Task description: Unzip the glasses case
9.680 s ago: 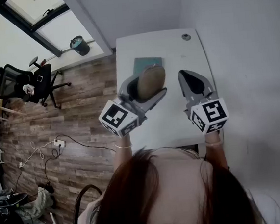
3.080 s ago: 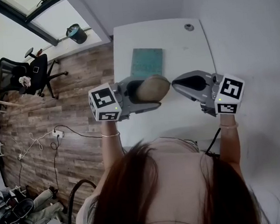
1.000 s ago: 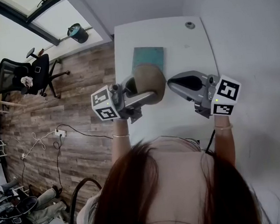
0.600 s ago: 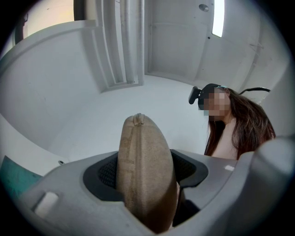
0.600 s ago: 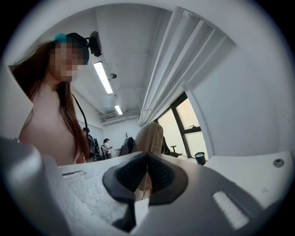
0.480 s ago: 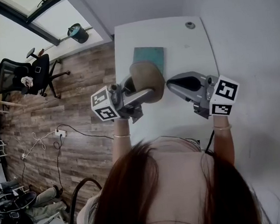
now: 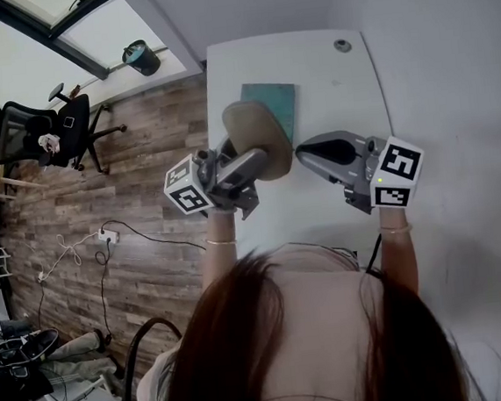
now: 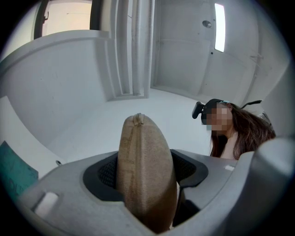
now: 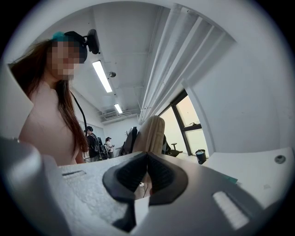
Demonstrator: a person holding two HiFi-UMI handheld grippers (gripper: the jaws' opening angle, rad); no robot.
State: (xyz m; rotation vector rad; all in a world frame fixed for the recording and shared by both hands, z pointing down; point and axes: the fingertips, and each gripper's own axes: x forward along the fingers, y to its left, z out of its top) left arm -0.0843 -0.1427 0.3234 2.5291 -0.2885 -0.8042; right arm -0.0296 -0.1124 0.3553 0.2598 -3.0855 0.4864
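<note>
Glasses case tipped up — in left gripper, apparently zipped.

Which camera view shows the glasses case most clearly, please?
The left gripper view: the glasses case fills the centre, clamped between the left gripper's jaws. The head view shows it small, from above; the right gripper view shows only its upper part beyond the right gripper.

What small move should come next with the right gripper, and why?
Probably open the right gripper and ease it toward the glasses case to look for the zipper pull, which I cannot make out. The left gripper clamps the case above the table, while the right gripper is shut on nothing just beside it.
</note>
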